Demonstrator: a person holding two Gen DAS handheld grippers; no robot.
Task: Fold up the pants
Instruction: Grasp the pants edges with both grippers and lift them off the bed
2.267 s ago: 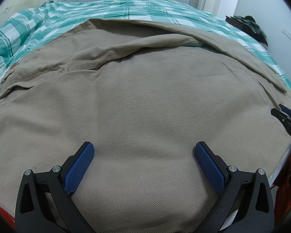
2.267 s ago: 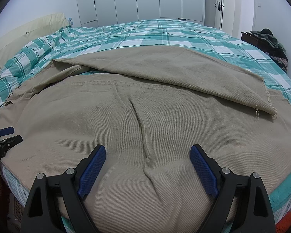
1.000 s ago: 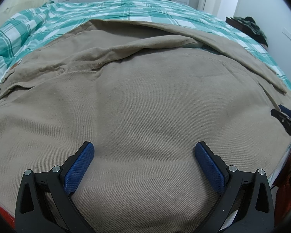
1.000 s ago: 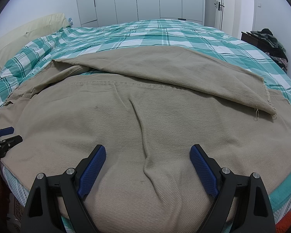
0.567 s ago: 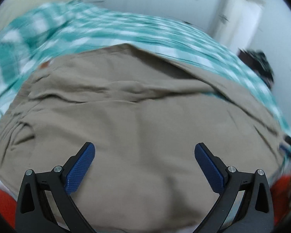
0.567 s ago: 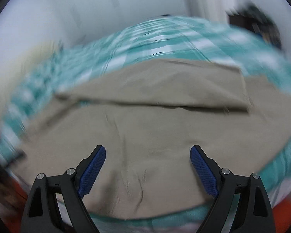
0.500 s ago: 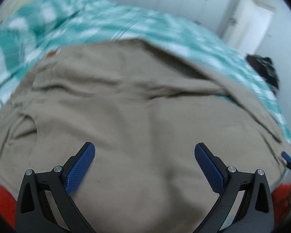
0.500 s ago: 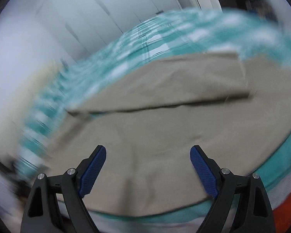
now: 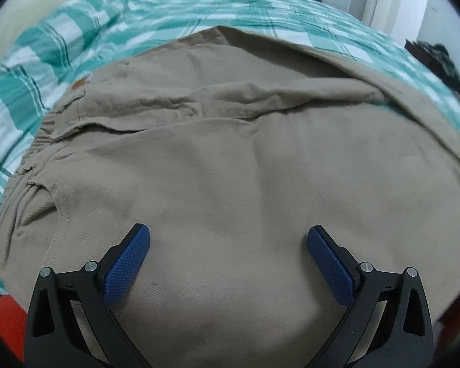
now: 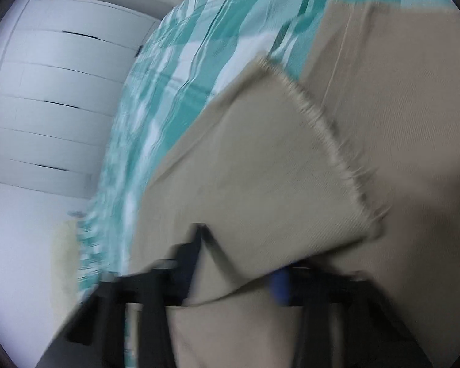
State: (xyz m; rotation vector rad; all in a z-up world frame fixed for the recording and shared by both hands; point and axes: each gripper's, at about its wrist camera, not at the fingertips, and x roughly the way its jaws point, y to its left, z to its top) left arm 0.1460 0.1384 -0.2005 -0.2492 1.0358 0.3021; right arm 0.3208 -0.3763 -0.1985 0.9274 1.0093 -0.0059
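Khaki pants (image 9: pixel 230 159) lie spread across the bed, covering most of the checked quilt (image 9: pixel 76 30) in my left wrist view. The waistband sits at the left of that view, with a pocket seam curving below it. One leg is folded diagonally over the upper part of the garment toward the right.

My left gripper (image 9: pixel 228 251) is released: its blue pads (image 9: pixel 127 263) stand well apart, low over the seat of the pants, and nothing sits between them.

My right wrist view is tilted and blurred. A frayed hem (image 10: pixel 319 135) of one leg crosses the middle of it, lying over more khaki cloth. My right gripper (image 10: pixel 239 270) is partly covered by that leg; one blue pad shows at the cloth's lower edge. I cannot tell whether it is clamped on the cloth.

White wardrobe doors (image 10: pixel 61 92) stand beyond the quilt.
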